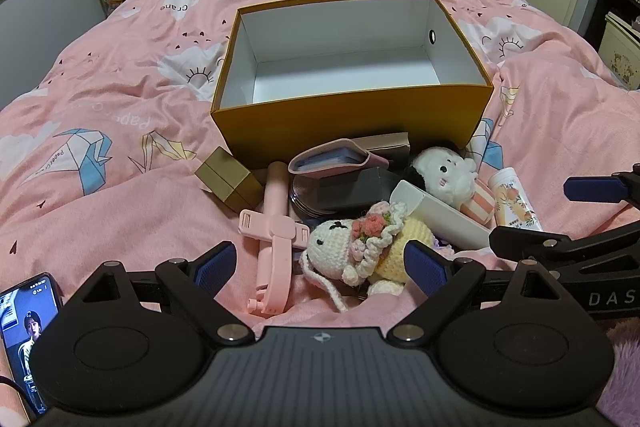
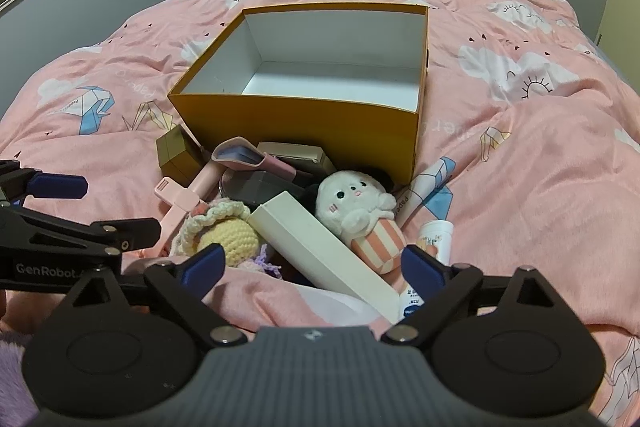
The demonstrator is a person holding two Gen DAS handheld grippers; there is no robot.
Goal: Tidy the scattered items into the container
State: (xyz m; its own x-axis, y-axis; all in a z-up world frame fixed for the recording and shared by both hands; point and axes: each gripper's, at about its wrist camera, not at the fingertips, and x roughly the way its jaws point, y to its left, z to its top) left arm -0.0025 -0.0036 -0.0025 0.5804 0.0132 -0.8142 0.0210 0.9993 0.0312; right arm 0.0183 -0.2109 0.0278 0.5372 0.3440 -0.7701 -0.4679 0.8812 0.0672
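Both hand-held grippers are hovering released over the bed [image 1: 120, 99]: the left hand-held gripper [image 1: 320, 263] straddling the crocheted doll [image 1: 360, 247], the right hand-held gripper [image 2: 312, 263] above the long white box [image 2: 320, 247]. The orange container [image 1: 348, 119] is sitting mid-bed, clutter lying against its near wall.

The left gripper [image 1: 320, 265] is holding its two blue-tipped fingers [image 1: 216, 263] wide apart, and nothing is sitting between them. The right gripper [image 2: 312, 263] is doing the same, with its fingers [image 2: 422, 265] spread wide and gripping nothing. Both are pointing forward, side by side. The right gripper is poking into the left camera's view from the right edge, and the left gripper is poking into the right camera's view from the left edge.
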